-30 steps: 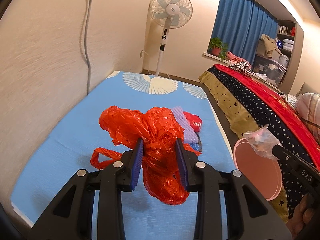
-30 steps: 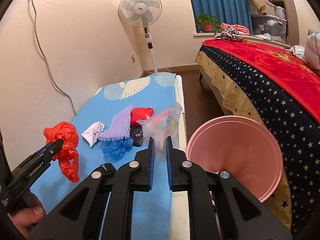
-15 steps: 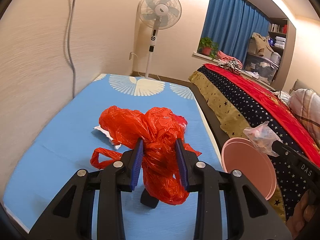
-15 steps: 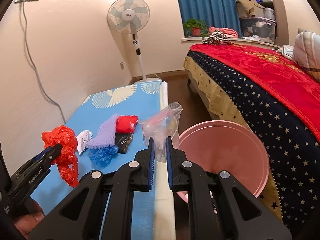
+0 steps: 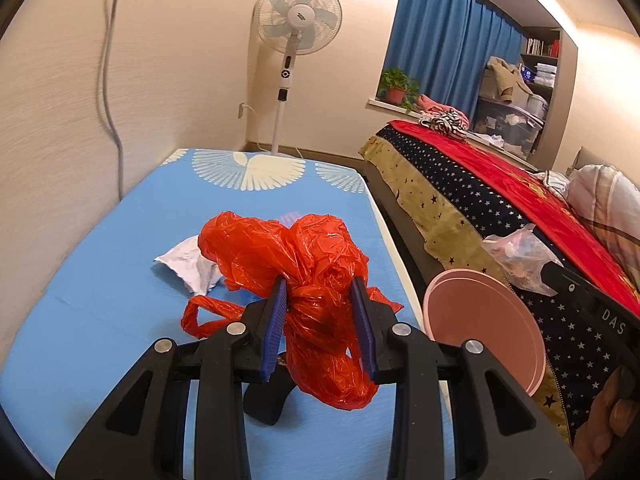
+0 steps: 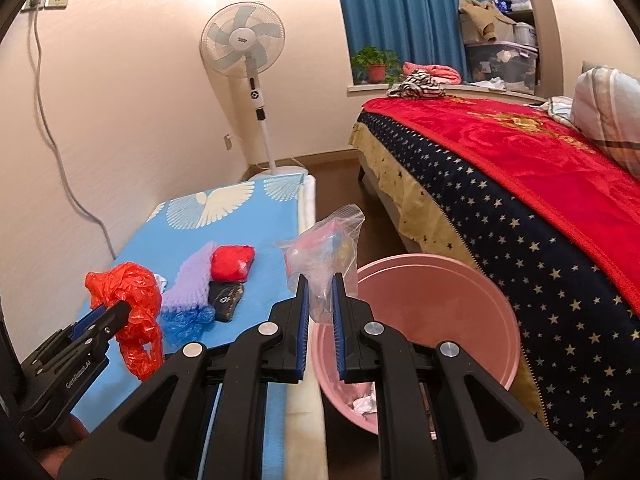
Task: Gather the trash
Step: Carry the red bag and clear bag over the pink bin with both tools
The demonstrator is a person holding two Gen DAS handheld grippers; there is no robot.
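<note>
My left gripper (image 5: 320, 286) is shut on a crumpled red plastic bag (image 5: 304, 264) and holds it above the blue mat (image 5: 100, 292). It also shows in the right wrist view (image 6: 132, 312). My right gripper (image 6: 319, 280) is shut on a clear plastic bag (image 6: 328, 252) with colourful bits inside, held over the near rim of the pink bin (image 6: 440, 320). The bin (image 5: 492, 340) has white scraps at its bottom. On the mat lie a white crumpled paper (image 5: 188, 264), a lilac pad (image 6: 192, 280), a red packet (image 6: 232, 262), a black wrapper (image 6: 226, 300) and a blue wrapper (image 6: 188, 322).
A bed with a red and starry navy cover (image 6: 520, 184) stands right of the bin. A standing fan (image 6: 246, 52) is at the far wall. A grey cable (image 6: 60, 160) hangs down the left wall. A black stand (image 5: 268, 400) sits on the mat under my left gripper.
Both grippers have moved right toward the pink bin with their bags. The clear bag now hangs over the bin's rim; the white paper has come into the left wrist view.
</note>
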